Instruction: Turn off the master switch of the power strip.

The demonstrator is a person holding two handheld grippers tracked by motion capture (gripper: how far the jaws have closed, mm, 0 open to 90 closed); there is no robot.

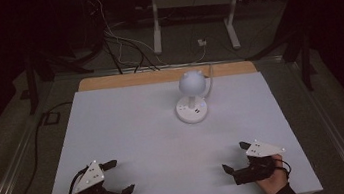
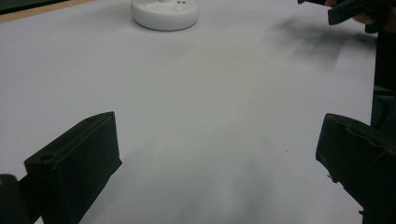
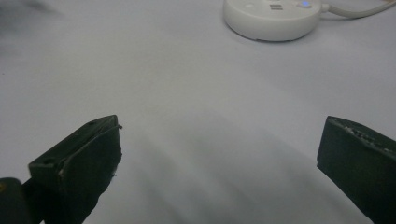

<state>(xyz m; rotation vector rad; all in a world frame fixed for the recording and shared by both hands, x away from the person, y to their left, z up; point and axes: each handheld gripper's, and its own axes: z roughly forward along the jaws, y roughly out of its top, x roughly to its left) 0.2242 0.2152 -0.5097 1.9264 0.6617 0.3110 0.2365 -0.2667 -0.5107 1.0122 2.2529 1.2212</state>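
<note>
While both hands rest at the near edge of the table, the left gripper and the right gripper stand with their jaws spread wide and nothing between them, which reads as a ready pose before any reach. They sit well apart, one toward each near corner, and each points inward and forward, so the middle of the pale, matte tabletop lies bare between them. Toward the far side, a little right of centre, stands the small white lamp: a smooth rounded head on a short neck over a flat, round base with small buttons on top. Seen from the right gripper view, that base looks like glossy plastic with softly rounded edges, a tiny blue light glows on it, and a white cable leaves it toward the back. By contrast the jaws are blocky, dull black and slightly rough at the pads. My judgement is that the lamp is placed far back so either hand can approach it freely.
</note>
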